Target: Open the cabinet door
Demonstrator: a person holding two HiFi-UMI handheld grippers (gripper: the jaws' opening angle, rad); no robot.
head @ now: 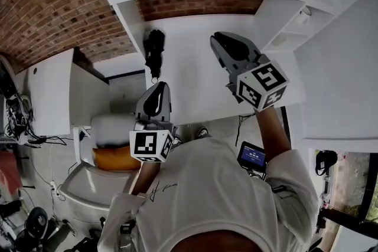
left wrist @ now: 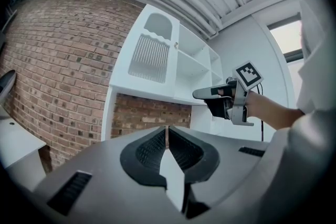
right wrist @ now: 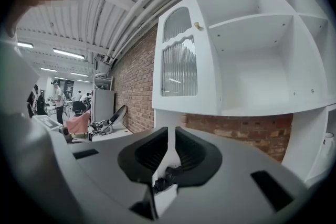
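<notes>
**A:** What are the two tools close up doing?

**B:** The right gripper (right wrist: 171, 134) is closed on nothing. The left gripper (left wrist: 167, 134) is the same. Both are out in front of the cabinet (right wrist: 262, 73), well apart from it.

**A:** And the door?

**B:** The ribbed-glass door (right wrist: 178, 68) is on the cabinet's left side and seems shut, though I can't be sure. Its knob (right wrist: 198, 25) is untouched. I'd judge the opening hasn't started: reaching, gripping and pulling all remain.

White cabinet (right wrist: 262, 76), ribbed glass door (right wrist: 178, 68); red-brown brick wall (left wrist: 58, 71); black-white marker cube (head: 152, 146).
</notes>
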